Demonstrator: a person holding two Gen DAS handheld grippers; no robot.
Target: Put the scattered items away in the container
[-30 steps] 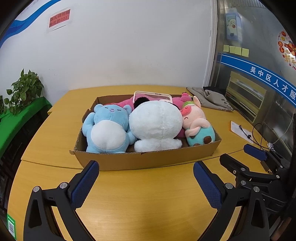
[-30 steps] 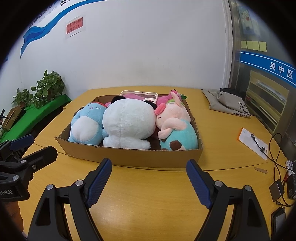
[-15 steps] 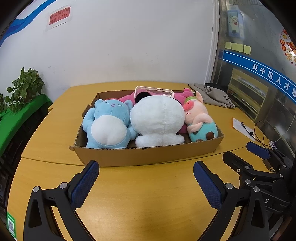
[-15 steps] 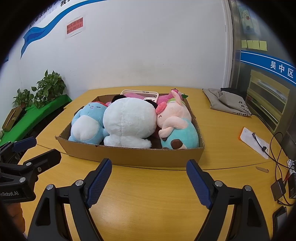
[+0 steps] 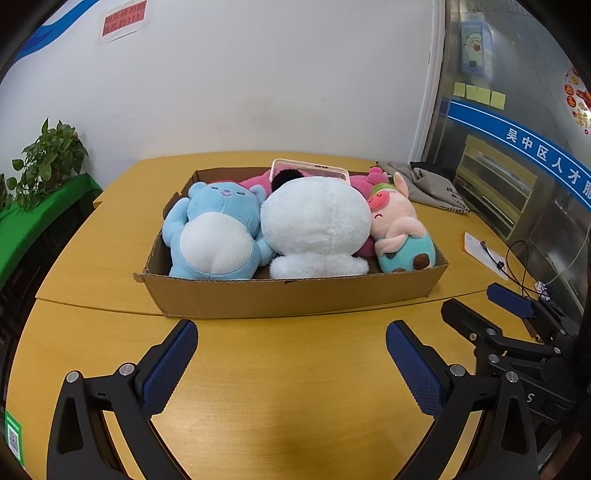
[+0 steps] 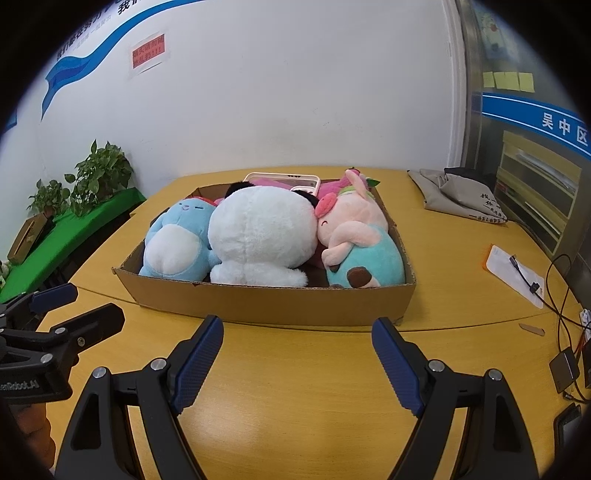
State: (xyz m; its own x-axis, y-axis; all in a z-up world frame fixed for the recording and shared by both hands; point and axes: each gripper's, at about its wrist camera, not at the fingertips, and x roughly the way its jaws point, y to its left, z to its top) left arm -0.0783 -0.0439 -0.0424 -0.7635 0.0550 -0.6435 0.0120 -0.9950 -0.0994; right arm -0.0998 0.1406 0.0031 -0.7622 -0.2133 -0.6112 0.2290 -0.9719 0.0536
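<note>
A yellow-orange wooden table [image 5: 280,398] with a rounded edge stands against a plain white wall [image 5: 258,74], which bears a small red paper notice [image 5: 123,18] and a blue painted stripe. To the left, leafy green potted plants [image 6: 99,173] sit on a green-covered ledge. To the right is a glass partition with a blue banner and yellow sticky notes [image 5: 480,94]. On the table's far right lie a crumpled grey cloth bag [image 6: 458,194], a white sheet of paper [image 6: 515,273] and black cables.

The shallow brown cardboard box [image 5: 295,299] rests mid-table. Packed side by side in it are a light blue plush bear with a white belly [image 5: 214,236], a round white plush toy [image 5: 317,229] and a pink plush pig in a teal outfit [image 5: 402,236].

The left gripper [image 5: 291,360] hovers over bare table just in front of the box, its blue-padded jaws spread wide with nothing between them. The right gripper [image 6: 297,356] is posed the same way just beside it, jaws likewise wide apart and empty. Both point at a downward slant toward the box.

Behind the white toy, a pink plush and a pink-rimmed rectangular object [image 5: 310,170] are mostly hidden; what they are is unclear. The hands holding the grippers fall outside both views.
</note>
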